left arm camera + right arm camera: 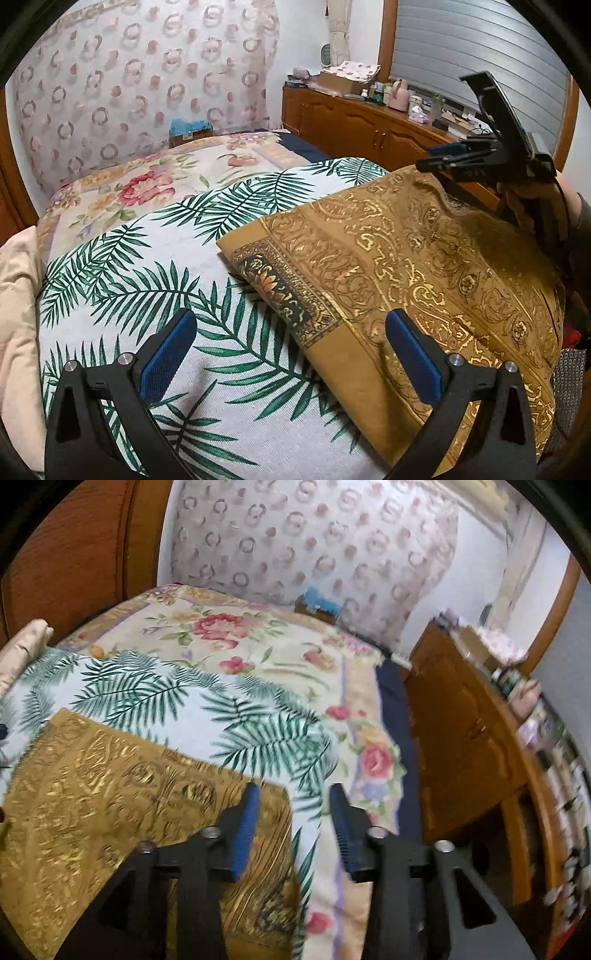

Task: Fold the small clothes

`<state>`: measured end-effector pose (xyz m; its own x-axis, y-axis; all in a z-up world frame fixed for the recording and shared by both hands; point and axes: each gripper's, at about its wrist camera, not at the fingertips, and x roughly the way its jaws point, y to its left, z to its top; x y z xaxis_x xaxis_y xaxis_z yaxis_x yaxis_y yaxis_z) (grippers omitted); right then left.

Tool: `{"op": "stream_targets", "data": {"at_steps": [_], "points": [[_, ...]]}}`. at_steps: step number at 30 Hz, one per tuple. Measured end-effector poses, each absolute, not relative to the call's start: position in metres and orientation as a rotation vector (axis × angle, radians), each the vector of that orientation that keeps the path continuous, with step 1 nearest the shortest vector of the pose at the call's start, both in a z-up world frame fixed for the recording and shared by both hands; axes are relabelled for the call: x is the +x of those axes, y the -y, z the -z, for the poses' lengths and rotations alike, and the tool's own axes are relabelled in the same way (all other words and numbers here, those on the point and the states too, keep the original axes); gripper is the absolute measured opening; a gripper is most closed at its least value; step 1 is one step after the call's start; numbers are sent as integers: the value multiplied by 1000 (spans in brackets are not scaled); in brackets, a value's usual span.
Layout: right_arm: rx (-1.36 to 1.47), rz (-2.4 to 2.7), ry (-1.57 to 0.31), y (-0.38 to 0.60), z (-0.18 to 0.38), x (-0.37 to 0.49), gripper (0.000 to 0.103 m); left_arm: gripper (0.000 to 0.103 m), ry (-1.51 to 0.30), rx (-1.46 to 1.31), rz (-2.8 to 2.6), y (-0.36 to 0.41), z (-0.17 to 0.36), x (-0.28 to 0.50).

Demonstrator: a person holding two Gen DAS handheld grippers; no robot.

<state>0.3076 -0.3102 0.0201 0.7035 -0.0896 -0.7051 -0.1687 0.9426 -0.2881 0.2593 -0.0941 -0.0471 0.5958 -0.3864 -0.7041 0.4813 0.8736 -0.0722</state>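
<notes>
L gripper (291, 354): fingers (168, 356) wide apart, blue pads, nothing between them. It hangs over the bed, one finger above the palm-leaf sheet (155, 295), the other above the near edge of the gold cloth (424, 258).

R gripper (291, 827): fingers (245, 827) apart w/ a moderate gap, holding nothing. L finger sits over the gold cloth's corner, R finger over the palm-leaf sheet & floral bedspread (258, 642). Can't tell if a tip touches fabric; R wrist view is motion-blurred. In the L wrist view the R gripper shows at upper right, at the cloth's far corner, w/ the person's hand (532, 210) on its handle.

Gold cloth: ochre w/ shiny gold scroll pattern & a dark ornamental border band, lying folded & mostly flat on the palm-leaf sheet, R side of the bed from the L view. Edge nearest the bed's middle shows doubled layers.

Beyond: floral bedspread covers the far part of the bed; a cream pillow (18, 295) at the L edge; a circle-patterned curtain (147, 74) behind; a wooden cabinet (369, 125) along the R side, its top crowded w/ bottles & boxes.
</notes>
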Motion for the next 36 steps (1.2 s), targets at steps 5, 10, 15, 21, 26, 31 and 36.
{"op": "stream_targets", "data": {"at_steps": [5,10,15,21,26,31,36], "points": [[-272,-76,-780,324,-31,271,48,103,-771,135,511,95,42,248],[-212,-108,-759,350,-49,223,49,103,-757,135,514,98,33,233],[-173,-115,-740,361,-51,174,49,103,-742,147,518,102,25,214],[-165,-118,-749,366,-42,134,49,103,-748,155,537,103,25,185],[-147,-95,-768,374,-32,113,49,103,-785,152,553,100,37,161],[-126,-69,-799,383,-10,98,49,103,-833,166,574,102,54,134],[-64,-76,-802,393,0,85,49,97,-880,146,595,100,68,111]]}}
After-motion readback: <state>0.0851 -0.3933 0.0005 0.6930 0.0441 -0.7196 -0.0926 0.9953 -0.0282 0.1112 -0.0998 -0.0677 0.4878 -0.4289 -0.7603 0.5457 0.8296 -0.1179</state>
